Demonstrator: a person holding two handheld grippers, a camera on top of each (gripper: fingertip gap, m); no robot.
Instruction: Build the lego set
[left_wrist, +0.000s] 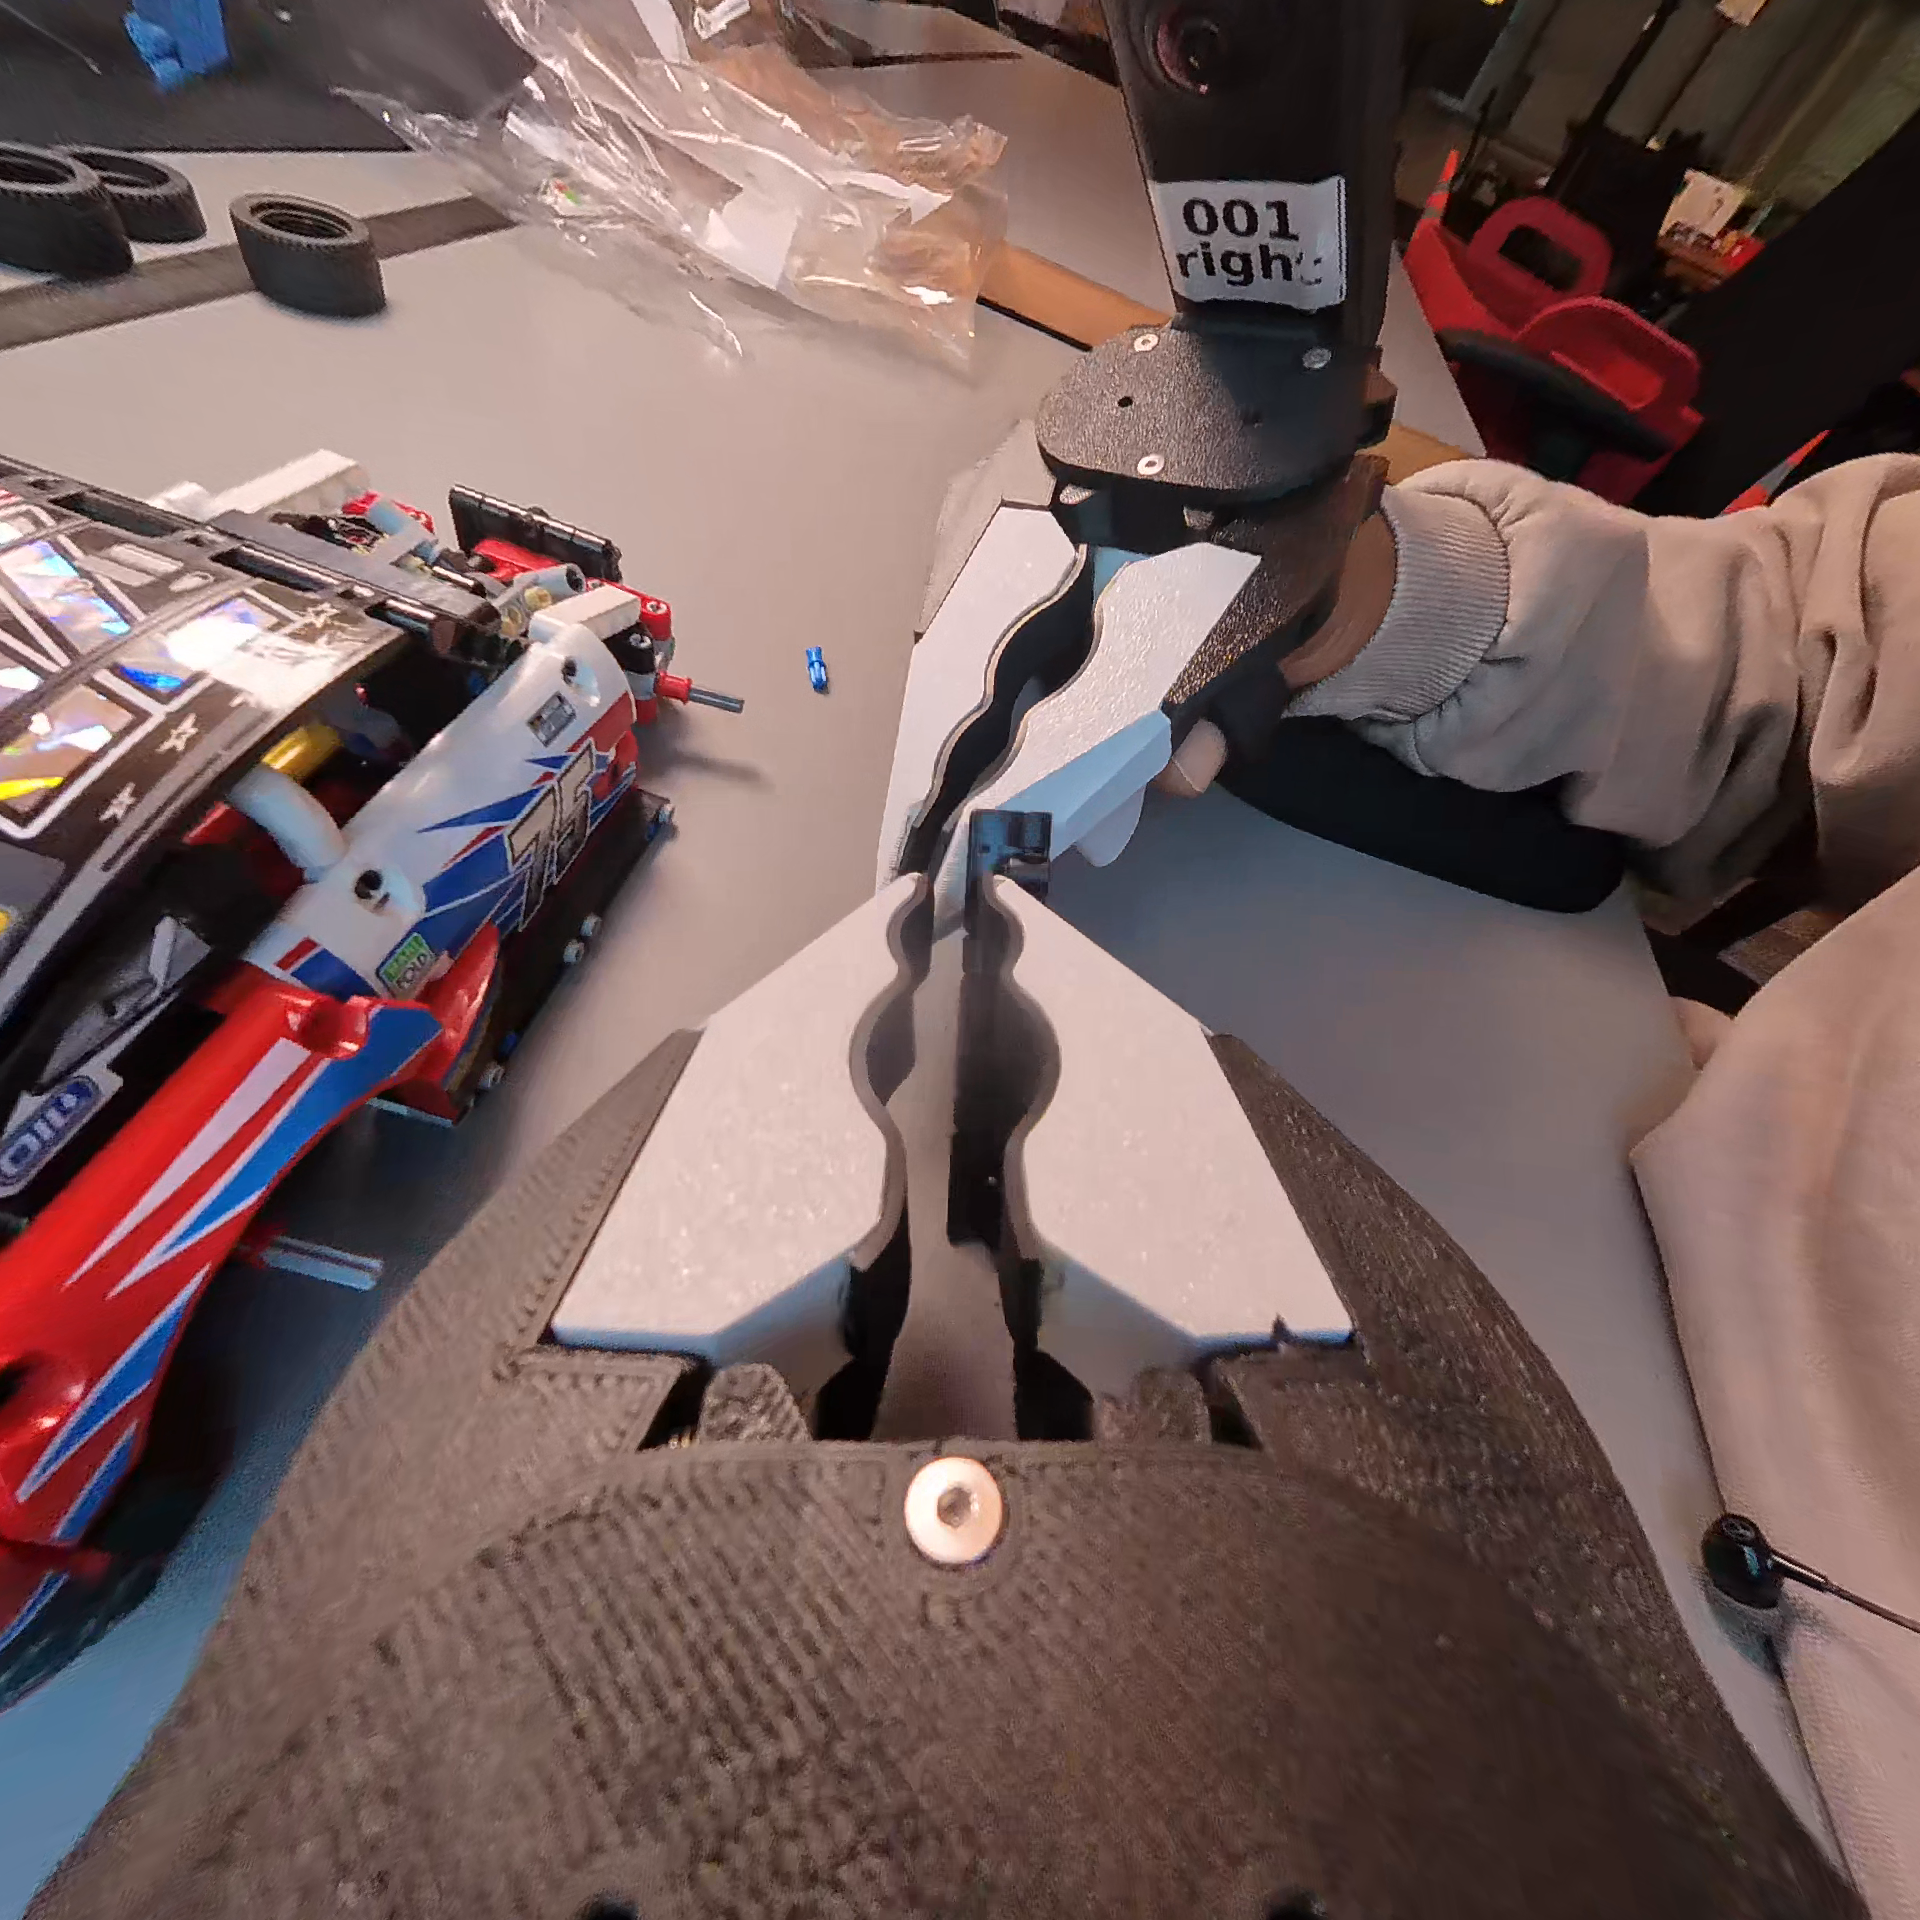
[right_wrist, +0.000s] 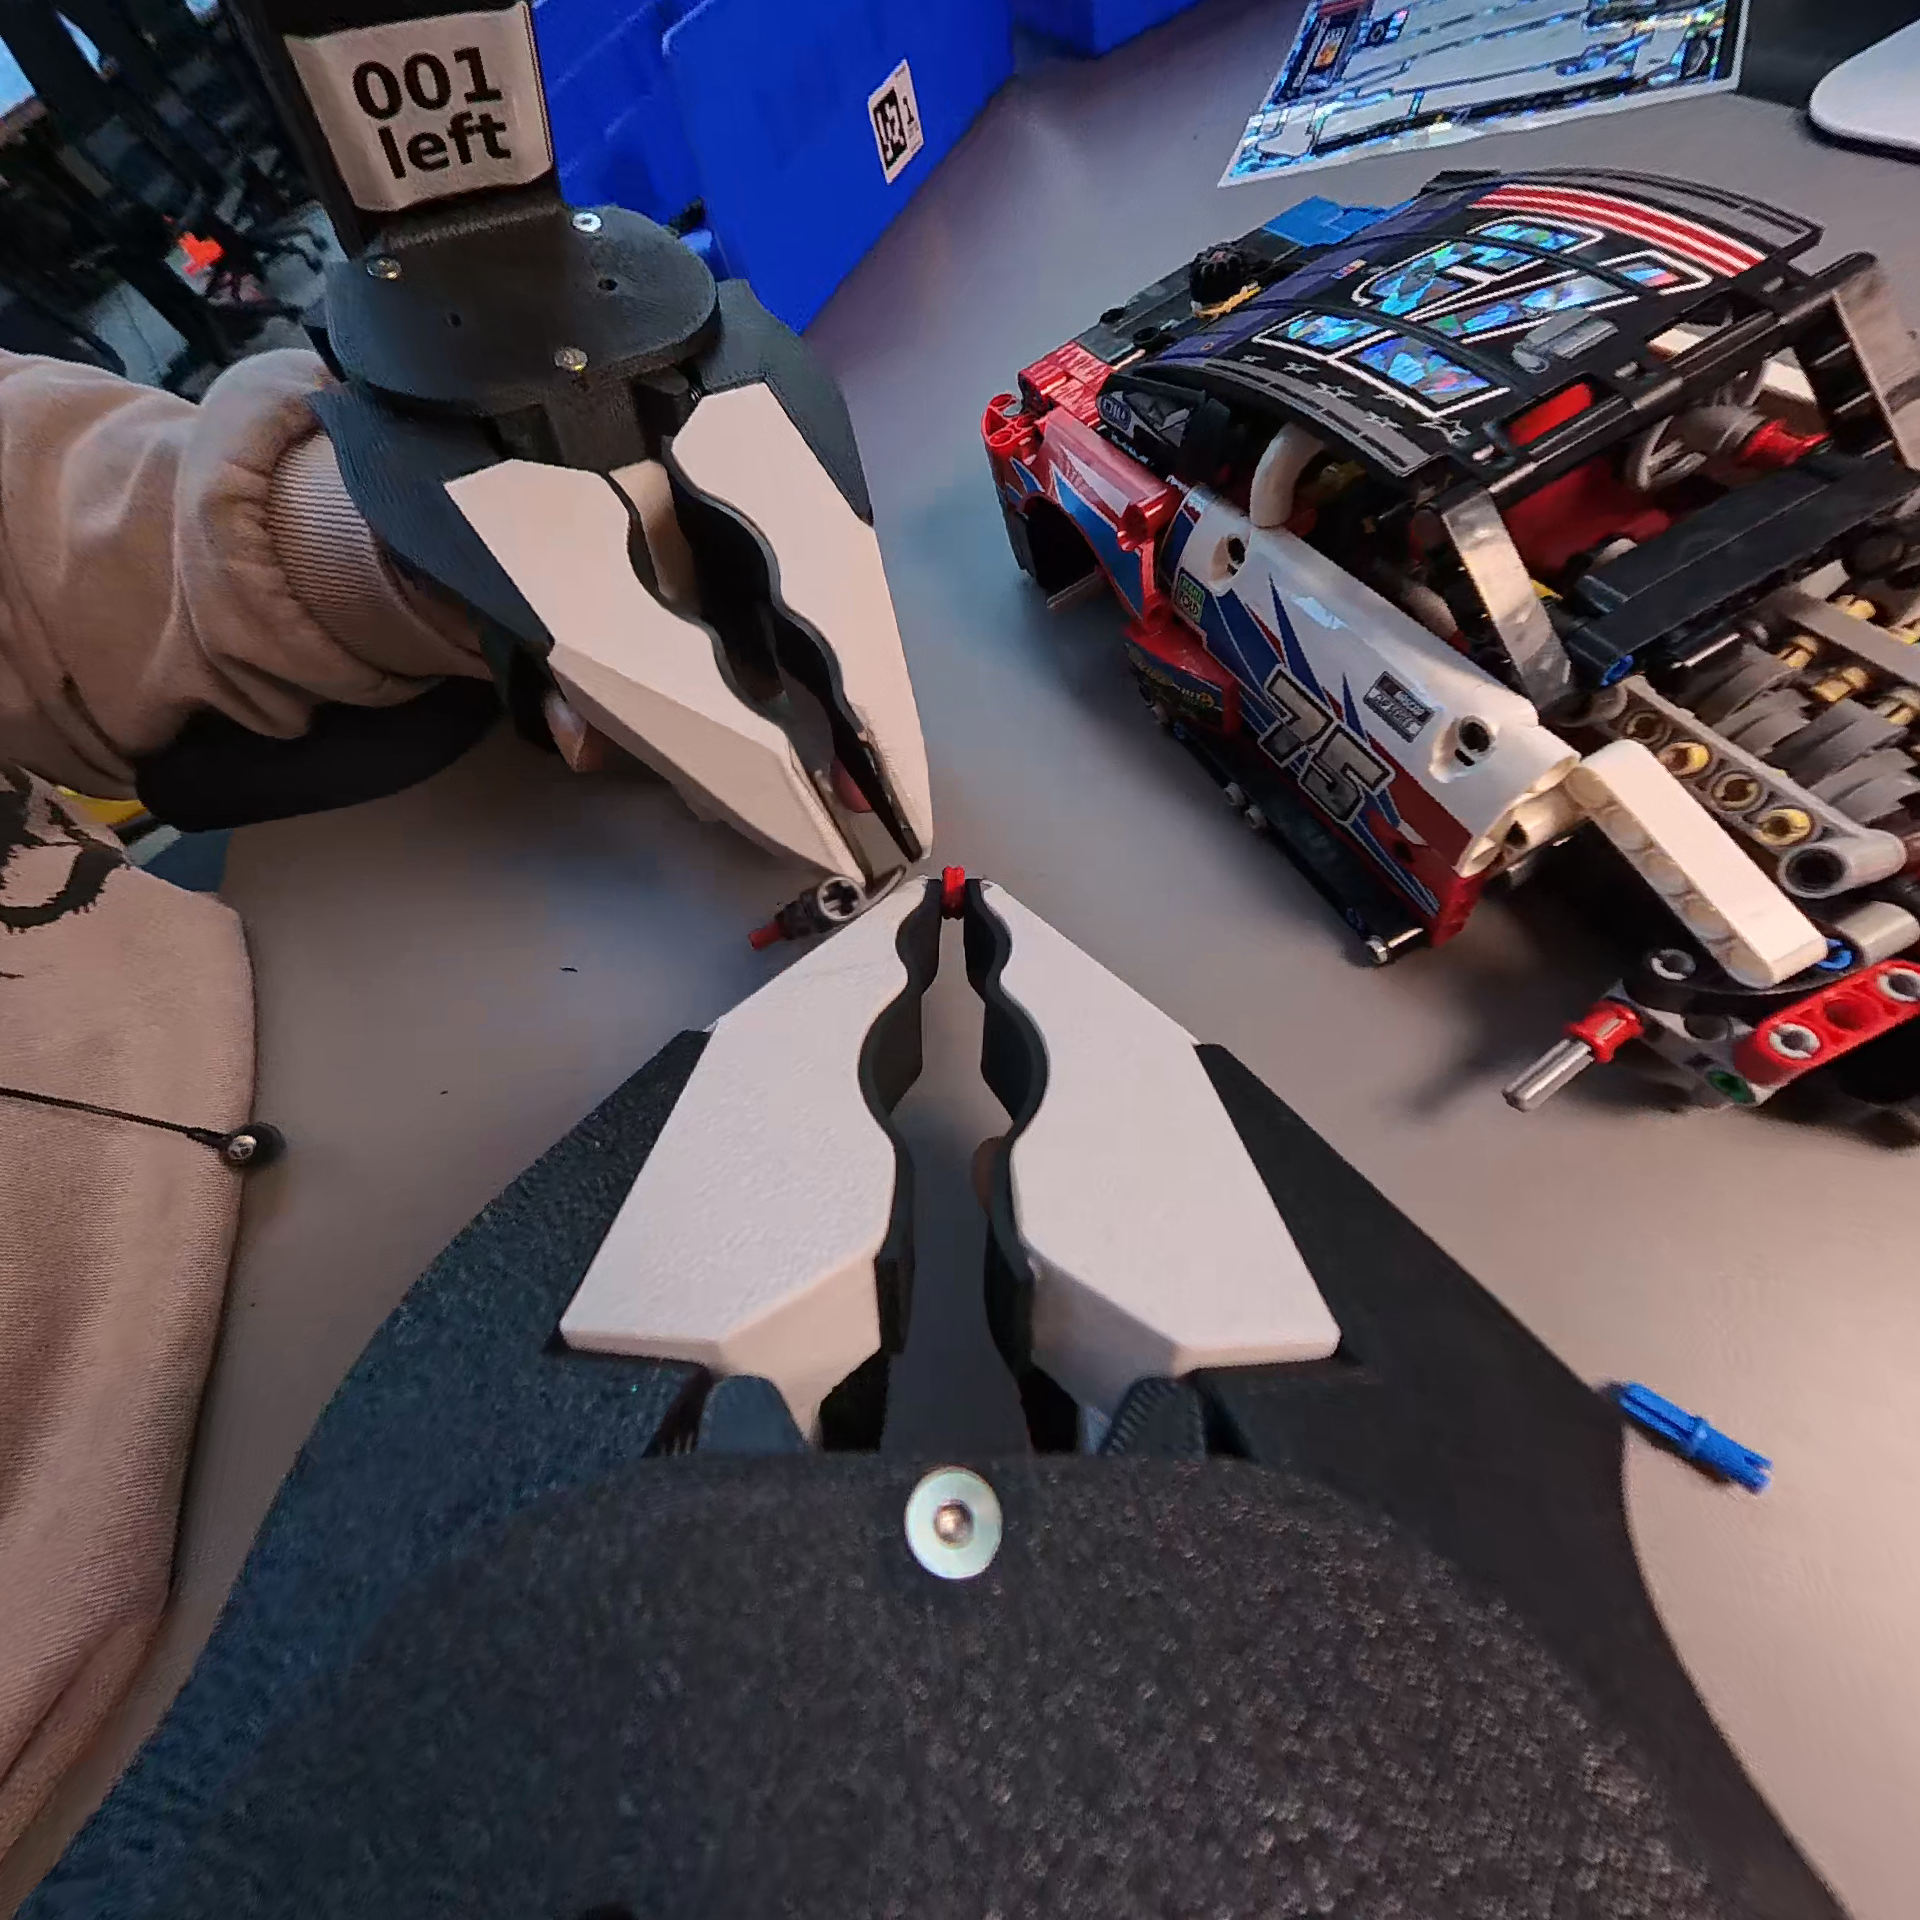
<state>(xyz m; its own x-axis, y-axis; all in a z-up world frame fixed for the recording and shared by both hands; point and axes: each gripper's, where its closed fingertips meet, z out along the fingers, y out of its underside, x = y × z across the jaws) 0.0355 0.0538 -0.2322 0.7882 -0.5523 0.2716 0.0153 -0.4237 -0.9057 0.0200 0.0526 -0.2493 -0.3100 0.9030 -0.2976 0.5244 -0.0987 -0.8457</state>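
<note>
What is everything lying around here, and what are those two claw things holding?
Lego car: one, red, white, blue and black, on the grey table.
Tyres: three, black, far side of table.
Plastic bags: clear, crumpled, beyond the car.
Blue pin: one, loose on table.
Sticker sheet: one, behind the car.
Blue bins: at table's back.
Black connector piece: one, clamped in left gripper.
Red pin: one, pinched in right gripper.
Beige sleeves: person's arms holding both grippers.

Red-white-blue lego car (right_wrist: 1455, 623) — wheelless, upright on table.
</note>
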